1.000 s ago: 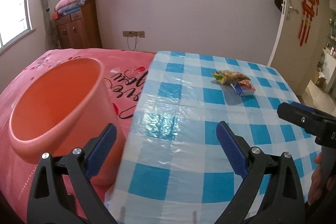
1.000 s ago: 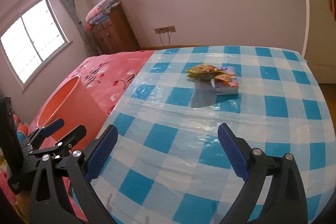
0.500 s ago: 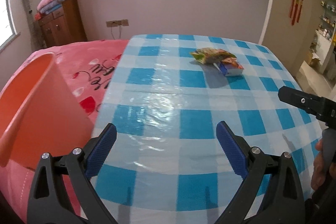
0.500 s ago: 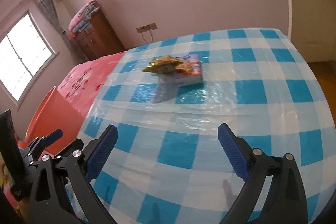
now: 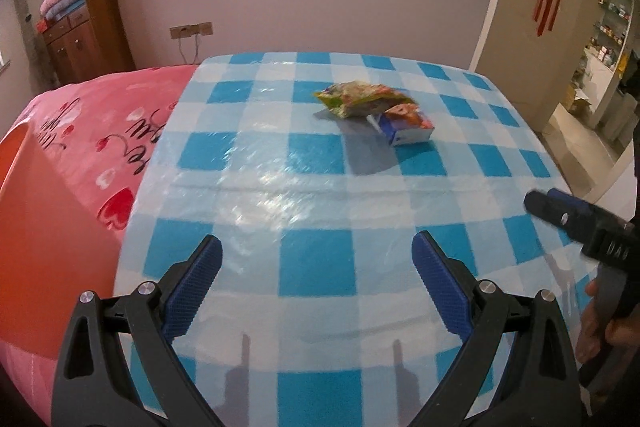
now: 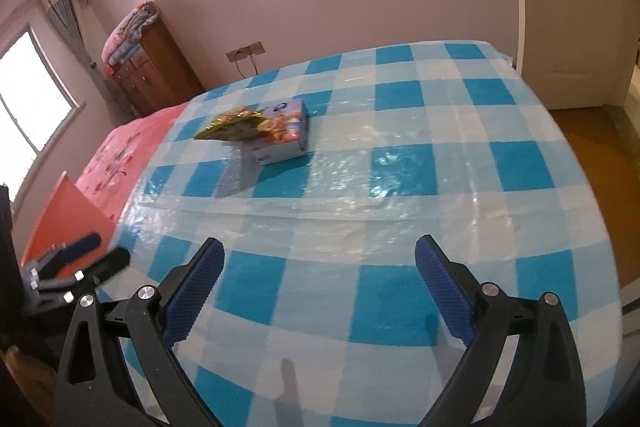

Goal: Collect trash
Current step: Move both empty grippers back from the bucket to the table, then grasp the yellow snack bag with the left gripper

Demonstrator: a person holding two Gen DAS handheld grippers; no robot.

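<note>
Both the left gripper (image 5: 316,279) and the right gripper (image 6: 318,283) hang with fingers wide apart, holding nothing. The snack wrapper (image 5: 360,98) overlaps the small carton (image 5: 404,125) at upper centre of the checked tablecloth (image 5: 320,267). Pinching one may drag the other or bunch the slick plastic. The orange bin (image 5: 44,247) is cut off at left.

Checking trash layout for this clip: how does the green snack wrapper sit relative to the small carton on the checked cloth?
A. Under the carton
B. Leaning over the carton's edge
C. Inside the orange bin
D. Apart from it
B: the wrapper overlaps the carton.
</note>
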